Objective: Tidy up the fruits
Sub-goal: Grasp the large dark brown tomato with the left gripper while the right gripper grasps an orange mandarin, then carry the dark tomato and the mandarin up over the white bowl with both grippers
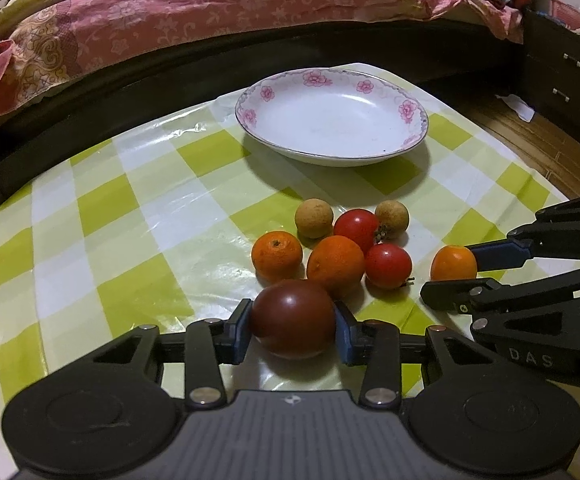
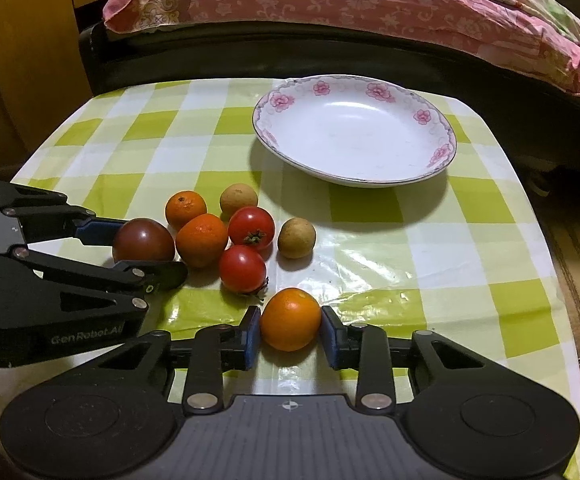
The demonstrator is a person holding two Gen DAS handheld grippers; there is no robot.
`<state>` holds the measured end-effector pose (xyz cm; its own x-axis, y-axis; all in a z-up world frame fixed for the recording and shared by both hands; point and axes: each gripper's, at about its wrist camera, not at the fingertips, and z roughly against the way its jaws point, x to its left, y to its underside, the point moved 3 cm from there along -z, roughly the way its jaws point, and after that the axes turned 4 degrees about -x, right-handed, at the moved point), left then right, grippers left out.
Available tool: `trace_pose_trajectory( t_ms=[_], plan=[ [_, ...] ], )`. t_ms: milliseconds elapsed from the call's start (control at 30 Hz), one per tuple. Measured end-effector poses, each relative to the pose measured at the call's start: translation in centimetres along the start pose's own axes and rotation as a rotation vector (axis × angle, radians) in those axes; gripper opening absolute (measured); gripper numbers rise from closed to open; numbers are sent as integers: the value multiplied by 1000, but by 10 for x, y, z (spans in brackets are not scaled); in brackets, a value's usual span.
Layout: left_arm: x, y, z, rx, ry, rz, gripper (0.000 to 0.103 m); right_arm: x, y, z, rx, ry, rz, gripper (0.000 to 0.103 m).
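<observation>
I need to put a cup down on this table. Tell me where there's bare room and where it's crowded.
Bare cloth lies left of the plate toward the table's left edge, and on the right between the plate and the near edge. The plate itself holds nothing. It is crowded front and centre: the fruit cluster, with the left gripper around the dark tomato and the right gripper around an orange.

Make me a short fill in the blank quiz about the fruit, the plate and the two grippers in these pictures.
1. The left gripper is closed around the dark ____.
2. The right gripper brackets a small ____.
3. The flowered plate holds ____ fruit.
4. The number of brown longans on the checkered tablecloth is ____.

Missing words: tomato; orange; no; two
</observation>
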<state>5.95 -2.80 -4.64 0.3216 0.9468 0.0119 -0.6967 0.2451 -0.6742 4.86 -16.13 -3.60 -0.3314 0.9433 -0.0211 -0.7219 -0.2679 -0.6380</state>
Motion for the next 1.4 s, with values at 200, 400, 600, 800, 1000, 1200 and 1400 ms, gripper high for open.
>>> trace_pose_trajectory(
  t_ms=[200, 400, 600, 800, 1000, 1200, 1400],
  plan=[
    [-1, 1, 1, 5, -4, -2, 48, 0, -1, 1, 1, -2, 4, 28],
    [-2, 0, 4, 3, -3, -5, 48, 0, -2, 0, 1, -3, 3, 28],
    [-5, -2, 9, -5, 3, -5, 48, 4, -1, 5, -6, -3, 12, 28],
    [-6, -4, 12, -12, 6, -6, 48, 7, -2, 9, -15, -6, 12, 28],
    [-7, -6, 14, -18, 7, -6, 48, 8, -4, 11, -22, -9, 11, 28],
    [-7, -8, 14, -23, 9, -5, 48, 9, -5, 13, -28, -13, 10, 28],
    [-7, -11, 16, -28, 10, 1, 48, 10, -7, 15, -37, -16, 6, 28]
  ],
)
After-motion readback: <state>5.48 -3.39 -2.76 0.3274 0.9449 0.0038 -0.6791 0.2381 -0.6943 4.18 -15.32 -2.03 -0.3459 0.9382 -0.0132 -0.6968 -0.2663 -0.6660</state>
